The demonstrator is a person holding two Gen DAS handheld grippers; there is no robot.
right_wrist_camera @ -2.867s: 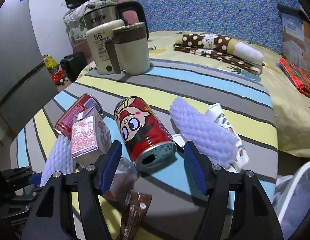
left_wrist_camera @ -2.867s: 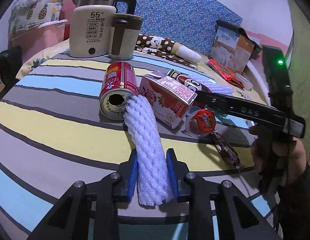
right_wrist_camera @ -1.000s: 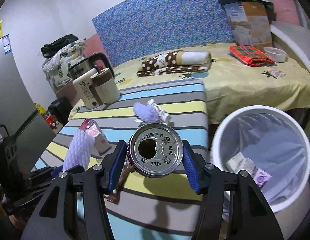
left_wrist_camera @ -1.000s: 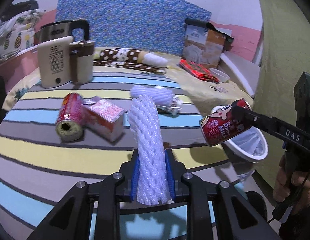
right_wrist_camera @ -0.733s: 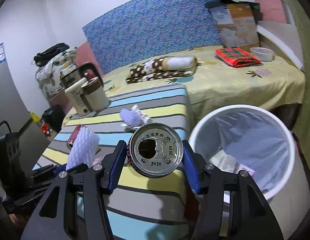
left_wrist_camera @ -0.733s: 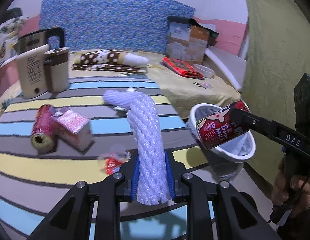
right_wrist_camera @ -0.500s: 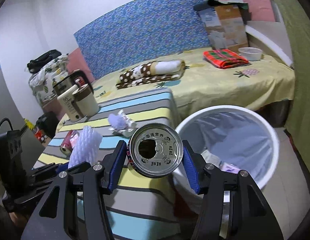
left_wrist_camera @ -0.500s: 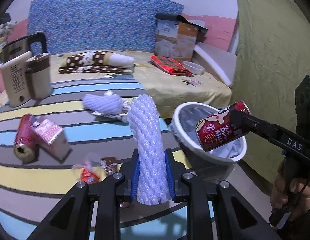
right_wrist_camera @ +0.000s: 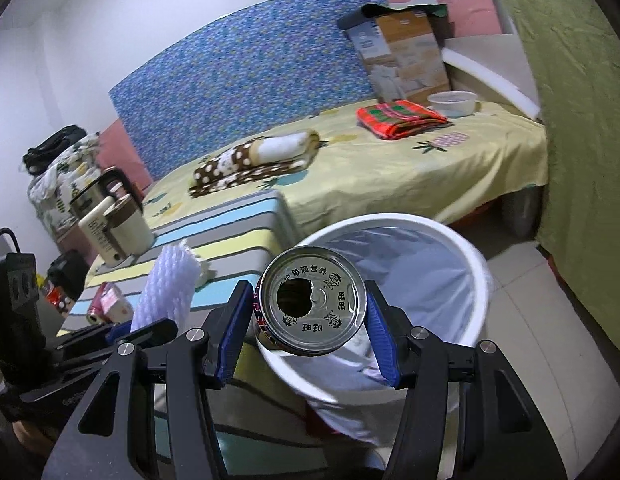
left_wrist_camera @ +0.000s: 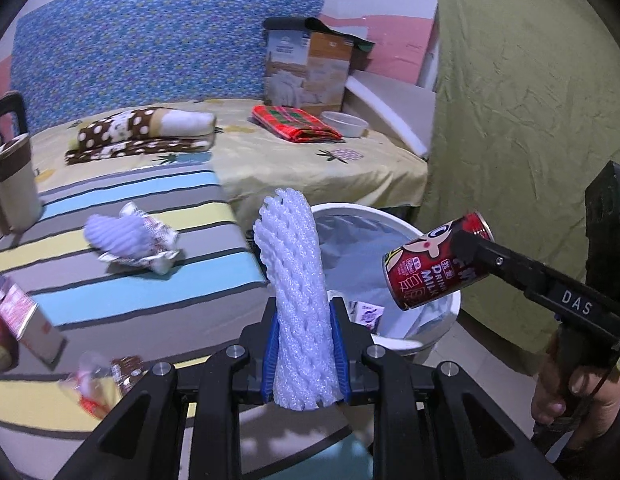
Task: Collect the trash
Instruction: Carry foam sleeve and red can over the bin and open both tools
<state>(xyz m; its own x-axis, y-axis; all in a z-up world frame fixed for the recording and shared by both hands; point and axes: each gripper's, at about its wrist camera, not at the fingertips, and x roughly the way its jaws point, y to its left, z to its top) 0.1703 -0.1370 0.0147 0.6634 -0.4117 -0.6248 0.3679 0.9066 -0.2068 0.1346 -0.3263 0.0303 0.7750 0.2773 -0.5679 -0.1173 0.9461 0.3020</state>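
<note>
Now, left wrist view: left gripper [left_wrist_camera: 303, 354] clamped on foam net [left_wrist_camera: 294, 280], upright between blue pads, at table [left_wrist_camera: 150, 288] edge, bin [left_wrist_camera: 425, 344] just behind. Right gripper [left_wrist_camera: 461, 248] gripping red can [left_wrist_camera: 429, 268], tilted, above bin rim. Purple foam [left_wrist_camera: 118, 236], wrapper [left_wrist_camera: 158, 240], carton [left_wrist_camera: 22, 320] on striped table

Right wrist view: right gripper [right_wrist_camera: 310, 320] closed on can [right_wrist_camera: 311, 304], opened top toward camera, over white lined bin [right_wrist_camera: 461, 264]. Foam net [right_wrist_camera: 166, 292] in left gripper [right_wrist_camera: 122, 330] lower left. Kettle [right_wrist_camera: 106, 220] on far table [right_wrist_camera: 214, 236] corner

cardboard box [left_wrist_camera: 308, 70] and red plaid cloth [left_wrist_camera: 296, 123] on yellow bedspread [left_wrist_camera: 349, 164]; kettle [right_wrist_camera: 110, 226] on striped table [left_wrist_camera: 142, 272].
</note>
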